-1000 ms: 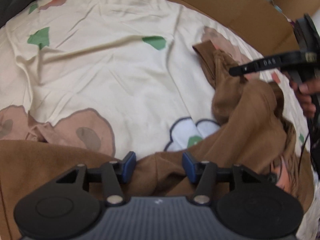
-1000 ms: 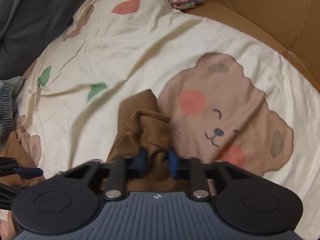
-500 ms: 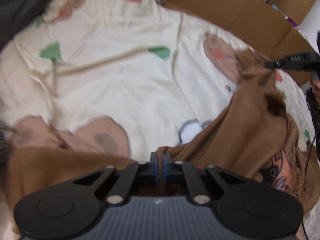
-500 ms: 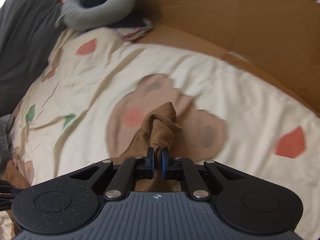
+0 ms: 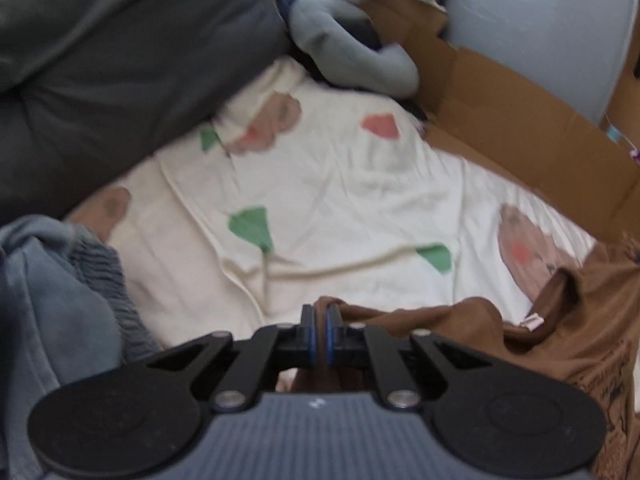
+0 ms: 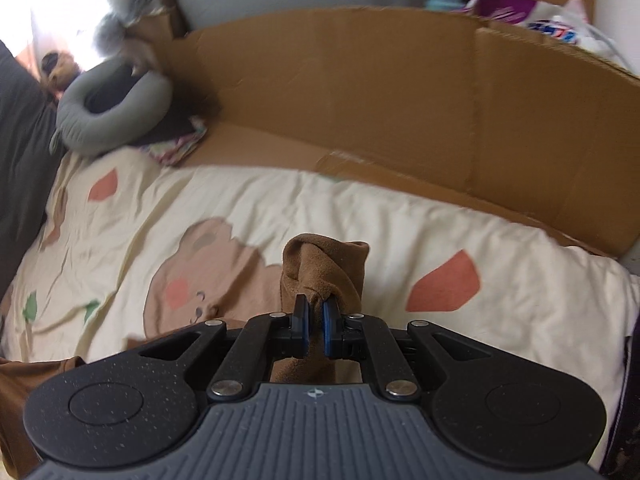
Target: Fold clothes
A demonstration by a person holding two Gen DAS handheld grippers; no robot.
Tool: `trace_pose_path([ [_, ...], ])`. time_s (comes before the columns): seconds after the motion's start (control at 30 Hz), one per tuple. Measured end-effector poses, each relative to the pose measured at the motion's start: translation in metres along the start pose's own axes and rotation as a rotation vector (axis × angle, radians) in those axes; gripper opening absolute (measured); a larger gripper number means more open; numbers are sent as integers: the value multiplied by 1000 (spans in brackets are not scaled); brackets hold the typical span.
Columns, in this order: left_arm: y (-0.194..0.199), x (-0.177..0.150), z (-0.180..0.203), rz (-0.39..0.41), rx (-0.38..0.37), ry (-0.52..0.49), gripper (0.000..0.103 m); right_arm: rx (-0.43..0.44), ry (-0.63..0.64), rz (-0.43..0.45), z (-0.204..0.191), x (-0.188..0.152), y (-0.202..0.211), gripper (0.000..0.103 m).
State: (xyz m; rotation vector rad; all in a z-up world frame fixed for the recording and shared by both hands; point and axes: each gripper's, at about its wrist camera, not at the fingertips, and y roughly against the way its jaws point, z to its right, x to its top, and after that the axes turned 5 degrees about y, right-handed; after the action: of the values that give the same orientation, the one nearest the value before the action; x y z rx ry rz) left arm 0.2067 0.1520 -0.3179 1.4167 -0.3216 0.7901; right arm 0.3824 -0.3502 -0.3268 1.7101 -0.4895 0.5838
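My left hand-held gripper (image 5: pixel 319 322) is clamped on an edge of the brown garment (image 5: pixel 560 332), which trails toward 3 o'clock over the cream patterned bedsheet (image 5: pixel 340 200). My right hand-held gripper (image 6: pixel 312 318) pinches a bunched fold of the same garment (image 6: pixel 324 268), raised above the bedsheet (image 6: pixel 280 208). A cardboard wall (image 6: pixel 360 92) stands at 12 o'clock.

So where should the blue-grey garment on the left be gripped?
A judgement: take the blue-grey garment at its ribbed band, coming from the sheet side. That gathered edge faces open bedding and gives the jaws a firm, bunched fold; the rest runs out of frame.
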Motion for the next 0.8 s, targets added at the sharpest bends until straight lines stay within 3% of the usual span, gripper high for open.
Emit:
trace_pose_path([
  [0.2, 7, 17, -7, 69, 13, 25, 5, 0, -72, 48, 15, -1, 13, 5],
  [0.3, 2, 13, -7, 52, 10, 36, 5, -17, -97, 60, 21, -6, 18, 5],
  [0.63, -22, -40, -11, -142, 12, 64, 5, -85, -225, -102, 54, -87, 0, 5],
  [0.8, -17, -59, -11, -196, 16, 55, 5, -94, -233, -136, 59, -107, 5, 5],
])
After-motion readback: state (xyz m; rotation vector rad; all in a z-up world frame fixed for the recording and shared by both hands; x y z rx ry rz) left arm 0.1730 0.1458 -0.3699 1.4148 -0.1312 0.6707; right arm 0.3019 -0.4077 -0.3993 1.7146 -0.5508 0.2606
